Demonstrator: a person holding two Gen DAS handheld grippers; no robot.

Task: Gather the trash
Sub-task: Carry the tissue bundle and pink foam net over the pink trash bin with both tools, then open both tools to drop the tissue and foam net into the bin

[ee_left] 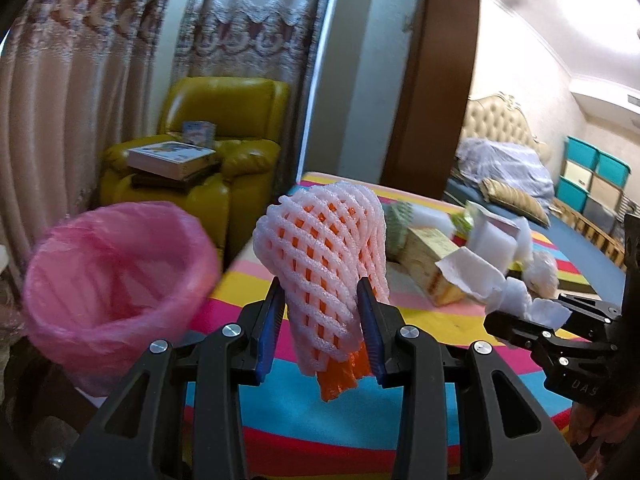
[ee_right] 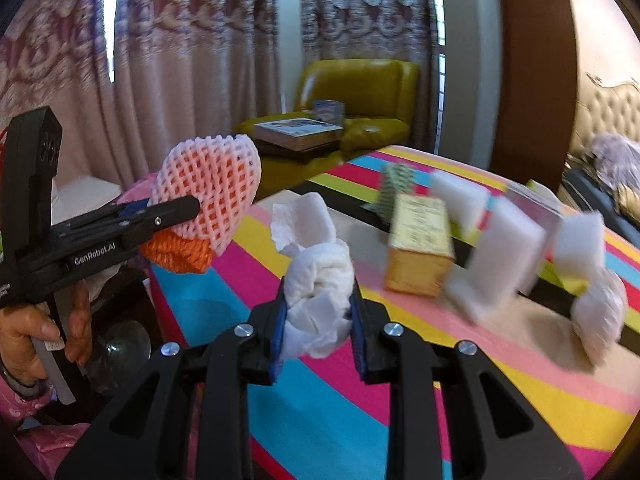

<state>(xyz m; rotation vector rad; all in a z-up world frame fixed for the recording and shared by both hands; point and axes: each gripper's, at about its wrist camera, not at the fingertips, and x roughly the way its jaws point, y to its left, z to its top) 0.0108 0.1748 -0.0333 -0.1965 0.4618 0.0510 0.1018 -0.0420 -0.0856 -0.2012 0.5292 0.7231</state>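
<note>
My left gripper [ee_left: 322, 292] is shut on a pink foam fruit net [ee_left: 324, 248] with an orange net inside it, held above the left edge of the striped table [ee_left: 304, 412]. It also shows in the right wrist view [ee_right: 208, 204]. My right gripper [ee_right: 318, 284] is shut on a crumpled white paper towel [ee_right: 316, 276], held above the table; it also shows in the left wrist view [ee_left: 496, 292]. A bin lined with a pink bag [ee_left: 116, 284] stands open just left of the table.
On the table lie a yellow carton [ee_right: 420, 244], white foam blocks [ee_right: 500, 264], a green patterned wrapper [ee_right: 394, 192] and a white bag [ee_right: 600, 320]. A yellow armchair [ee_left: 192, 160] with books stands behind, before curtains. A bed [ee_left: 504, 168] is at the far right.
</note>
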